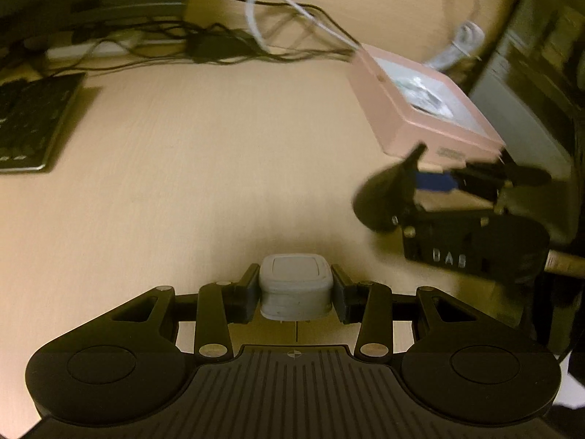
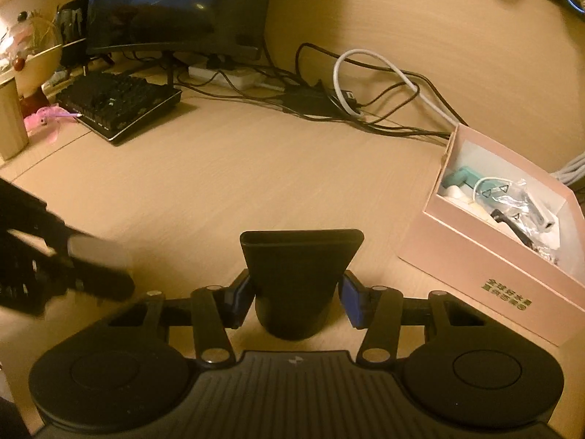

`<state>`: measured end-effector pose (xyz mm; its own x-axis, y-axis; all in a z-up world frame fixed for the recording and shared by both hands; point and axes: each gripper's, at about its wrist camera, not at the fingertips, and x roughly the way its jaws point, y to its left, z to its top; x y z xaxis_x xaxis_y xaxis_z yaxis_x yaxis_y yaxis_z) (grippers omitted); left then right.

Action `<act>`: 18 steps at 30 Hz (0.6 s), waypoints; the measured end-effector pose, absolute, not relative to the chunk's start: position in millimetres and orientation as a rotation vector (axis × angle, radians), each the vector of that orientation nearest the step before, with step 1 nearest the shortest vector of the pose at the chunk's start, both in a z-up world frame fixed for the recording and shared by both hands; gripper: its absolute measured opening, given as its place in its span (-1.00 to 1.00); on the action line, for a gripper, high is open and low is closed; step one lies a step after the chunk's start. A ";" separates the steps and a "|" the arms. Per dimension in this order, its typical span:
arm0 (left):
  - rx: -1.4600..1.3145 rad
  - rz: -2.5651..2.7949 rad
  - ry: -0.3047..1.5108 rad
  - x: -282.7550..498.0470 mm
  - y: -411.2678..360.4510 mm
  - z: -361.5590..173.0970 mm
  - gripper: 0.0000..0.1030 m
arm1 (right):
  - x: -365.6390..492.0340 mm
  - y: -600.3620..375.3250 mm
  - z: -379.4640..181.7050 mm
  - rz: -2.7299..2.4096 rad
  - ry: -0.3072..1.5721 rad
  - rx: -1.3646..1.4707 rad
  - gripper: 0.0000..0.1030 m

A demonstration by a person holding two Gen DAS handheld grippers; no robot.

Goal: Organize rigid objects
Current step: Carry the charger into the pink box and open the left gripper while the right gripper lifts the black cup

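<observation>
Your left claw (image 1: 295,294) is squeezed shut on a small gray block (image 1: 295,285), with one pad on each side of it. Your right claw (image 2: 296,298) is shut on a black nozzle (image 2: 298,278), a wide flat funnel shape with a round bottom. Both things are up off the table (image 2: 256,183).

The pink box (image 2: 490,256) sits open on the table, to the right of your right claw and close to it. It already has small things inside: wires, a green piece, shiny bags. This looks like the place where your two things should go.

Take one hand at a time. The right claw is nearer, so bring the nozzle over the box first. Lift it higher than the box wall so you do not bump it and push the box away. Find a spot that is not piled high, go down low, then let go softly.

Keep your left claw holding tight and off to the side, so your two hands do not knock together. Stay away from the wires (image 2: 384,84) behind the box, and from the keyboard (image 2: 117,104) on the far left.
</observation>
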<state>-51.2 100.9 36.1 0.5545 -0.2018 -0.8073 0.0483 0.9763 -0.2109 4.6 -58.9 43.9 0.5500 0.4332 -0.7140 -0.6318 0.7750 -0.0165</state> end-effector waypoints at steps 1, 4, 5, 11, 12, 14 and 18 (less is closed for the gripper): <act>-0.159 -0.177 0.984 -51.4 95.1 35.6 -0.14 | 3.0 -61.7 47.4 0.639 0.754 -0.276 -0.03; -0.130 -0.258 1.020 -50.9 75.0 31.8 -0.14 | -7.3 -76.3 60.7 0.638 0.726 -0.262 -0.03; -0.120 -0.286 1.030 -48.8 67.9 30.8 -0.14 | -12.2 -84.2 65.9 0.628 0.711 -0.257 -0.03; -0.084 -0.412 0.992 -18.9 30.3 50.9 -0.14 | -37.9 -139.7 83.8 0.491 0.674 -0.234 -0.03; -0.078 -0.429 0.977 -9.8 24.6 57.8 -0.14 | -41.5 -148.8 85.2 0.459 0.669 -0.235 -0.03; -0.049 -0.461 0.935 13.0 12.0 75.6 -0.14 | -48.3 -168.0 88.4 0.398 0.661 -0.221 -0.03; 0.029 -0.488 0.780 63.3 -19.3 130.3 -0.14 | -54.9 -196.0 94.7 0.308 0.648 -0.176 -0.03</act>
<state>63.3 -19.2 130.3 0.6059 -0.4113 -0.6810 0.4324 0.8888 -0.1521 -54.9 -196.0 94.7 0.7543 0.2267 -0.6162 -0.3357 0.9397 -0.0652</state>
